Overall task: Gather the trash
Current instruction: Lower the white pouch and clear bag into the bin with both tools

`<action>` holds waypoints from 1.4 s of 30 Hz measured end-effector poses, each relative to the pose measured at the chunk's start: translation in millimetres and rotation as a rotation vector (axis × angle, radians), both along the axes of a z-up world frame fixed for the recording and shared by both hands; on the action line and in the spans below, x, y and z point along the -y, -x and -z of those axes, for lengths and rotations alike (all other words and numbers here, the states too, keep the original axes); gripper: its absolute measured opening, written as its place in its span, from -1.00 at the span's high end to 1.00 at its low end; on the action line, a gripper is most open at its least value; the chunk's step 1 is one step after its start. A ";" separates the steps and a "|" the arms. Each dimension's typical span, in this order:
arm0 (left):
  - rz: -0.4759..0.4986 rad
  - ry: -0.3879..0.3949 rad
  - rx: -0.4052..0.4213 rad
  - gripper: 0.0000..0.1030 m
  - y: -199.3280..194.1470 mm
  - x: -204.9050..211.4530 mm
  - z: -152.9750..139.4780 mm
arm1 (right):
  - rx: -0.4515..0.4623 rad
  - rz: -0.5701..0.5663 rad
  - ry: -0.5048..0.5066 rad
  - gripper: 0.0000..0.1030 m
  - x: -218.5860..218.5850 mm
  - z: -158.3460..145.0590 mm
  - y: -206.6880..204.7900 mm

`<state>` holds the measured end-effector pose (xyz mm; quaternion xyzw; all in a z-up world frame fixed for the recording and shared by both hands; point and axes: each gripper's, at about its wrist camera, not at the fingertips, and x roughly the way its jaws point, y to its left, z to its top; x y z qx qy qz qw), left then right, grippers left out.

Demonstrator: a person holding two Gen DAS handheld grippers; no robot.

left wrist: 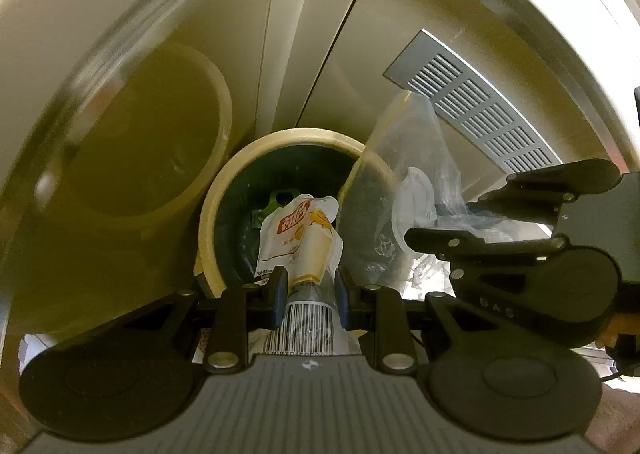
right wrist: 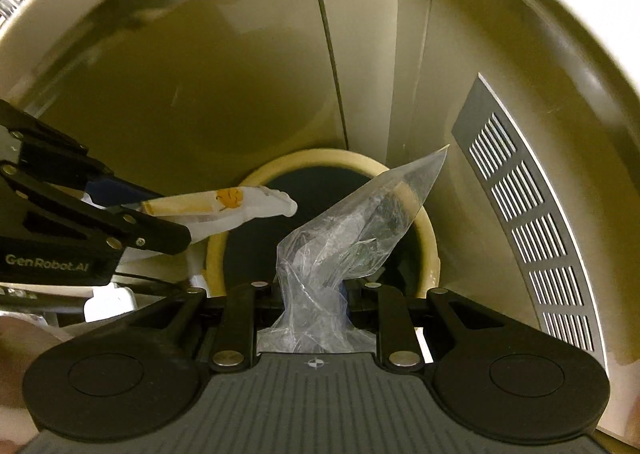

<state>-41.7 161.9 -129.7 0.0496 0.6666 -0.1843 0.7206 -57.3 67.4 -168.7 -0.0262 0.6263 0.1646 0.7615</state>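
Two tools, each pointing steeply down at a round bin [left wrist: 208, 222] with a cream rim and a dark liner, set against pale cabinet panels [left wrist: 360, 54]. Left tool [left wrist: 310, 290]: jaws narrowed to a small gap and clamped on a white snack wrapper [left wrist: 298, 238] printed in orange and yellow. Its red-and-white logo carries characters too small to read; a barcode shows on the part nearest the camera, the digits below it cut off. The wrapper's free end hangs over the bin mouth. Right tool [right wrist: 312, 294]: jaws likewise nearly closed, gripping a crumpled clear plastic bag [right wrist: 352, 238] whose pointed end stands up and to the right, over the bin's rim. In the right wrist view the left tool [right wrist: 182, 238] enters from the left with the wrapper [right wrist: 240, 206] projecting from its tip — its body bears the words "GenRobot.AI". In the left wrist view the right tool [left wrist: 416, 222] lies just beside the left one, the clear bag [left wrist: 416, 174] at its tip. A slotted grey vent grille [right wrist: 532, 238] is set in the panel right of the bin.
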 end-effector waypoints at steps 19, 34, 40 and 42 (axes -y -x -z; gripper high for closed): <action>0.032 -0.079 -0.090 0.45 -15.0 26.3 82.6 | -0.107 -0.024 0.046 0.54 -16.0 67.1 -24.3; 0.054 -0.130 -0.154 0.45 -20.1 35.0 112.8 | -0.137 -0.015 0.066 0.53 -15.3 86.3 -27.2; 0.064 -0.138 -0.165 0.45 -19.4 39.6 114.9 | -0.141 -0.015 0.066 0.53 -16.5 88.9 -30.9; 0.065 -0.145 -0.170 0.45 -19.8 40.2 116.4 | -0.144 -0.016 0.069 0.53 -16.7 88.7 -29.7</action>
